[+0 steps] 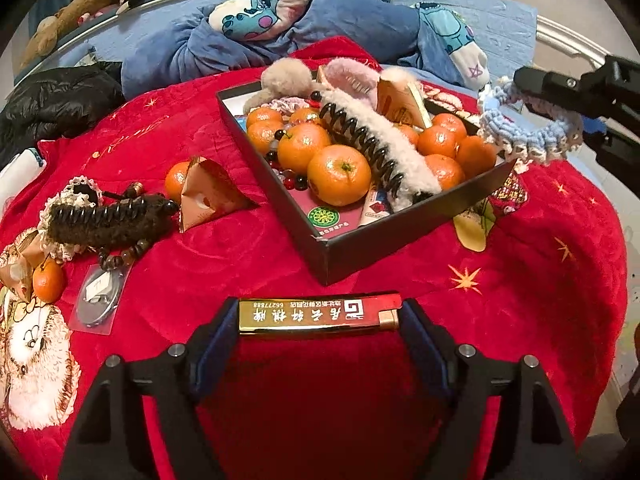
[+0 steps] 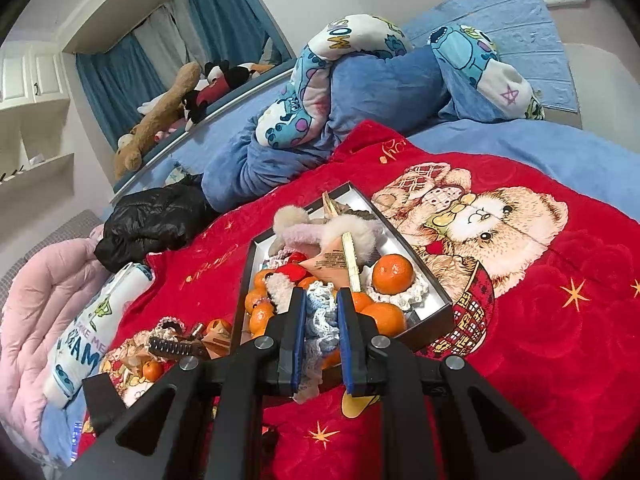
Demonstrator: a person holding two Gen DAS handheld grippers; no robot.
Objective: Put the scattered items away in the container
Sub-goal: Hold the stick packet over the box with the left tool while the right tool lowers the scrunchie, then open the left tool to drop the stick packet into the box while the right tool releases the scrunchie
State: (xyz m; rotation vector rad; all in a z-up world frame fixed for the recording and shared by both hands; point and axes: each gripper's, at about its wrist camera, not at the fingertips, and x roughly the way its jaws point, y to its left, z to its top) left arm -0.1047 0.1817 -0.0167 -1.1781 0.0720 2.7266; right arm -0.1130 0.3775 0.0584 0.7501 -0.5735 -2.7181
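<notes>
A: Where's ur left claw (image 1: 320, 316) rn?

B: Fingers wide apart, the red-and-gold lighter (image 1: 320, 314) lying crosswise between my tips on the red blanket (image 1: 540, 260). Can't tell if the pads touch its ends.

A: And the box?

B: Dark box (image 1: 400, 232) sits just ahead of my left claw, full of oranges (image 1: 339, 174), a white furry hair clip (image 1: 392, 148) on top.

A: Right claw?

B: My right claw (image 2: 322, 320) is clamped on the blue-white crochet scrunchie (image 2: 320, 320), hanging over the box's near corner.

A: What's still out?

B: Ahead-left of my left claw: brown hair clip (image 1: 108, 220) on a bead bracelet (image 1: 120, 256), gold triangle packet (image 1: 212, 196) w/ 1 orange behind it, another small orange (image 1: 48, 280) further left, clear bagged item (image 1: 98, 296) nearer me.
</notes>
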